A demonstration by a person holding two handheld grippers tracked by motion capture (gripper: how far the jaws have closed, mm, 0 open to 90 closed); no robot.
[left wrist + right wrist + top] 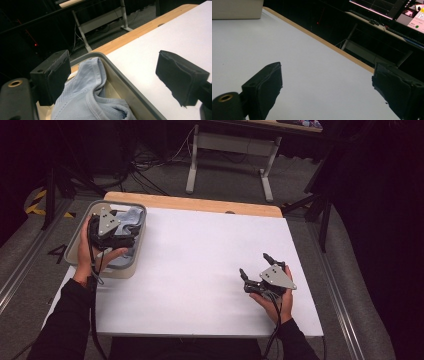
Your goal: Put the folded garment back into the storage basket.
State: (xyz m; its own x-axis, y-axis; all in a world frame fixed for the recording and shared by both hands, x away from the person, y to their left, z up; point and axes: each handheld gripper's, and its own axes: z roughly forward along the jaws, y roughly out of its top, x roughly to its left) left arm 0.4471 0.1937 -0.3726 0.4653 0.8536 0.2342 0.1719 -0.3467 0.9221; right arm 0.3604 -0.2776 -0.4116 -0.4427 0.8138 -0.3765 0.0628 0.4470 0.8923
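A grey bin [131,266] sits at the table's left edge with a pale blue garment [132,216] crumpled inside it. My left gripper [112,236] hangs over the bin, open, above the cloth. In the left gripper view the garment [85,97] lies below and between the wide-spread jaws, and the bin's rim [130,92] runs diagonally under them. My right gripper [255,267] rests low over the white table surface at the front right, open, with nothing between its fingers.
The white table cover [200,260] stretches between the two hands, with a wooden strip [200,203] along its far edge. A table frame [230,150] and cables lie on the floor beyond. The bin's side [237,10] shows far off in the right gripper view.
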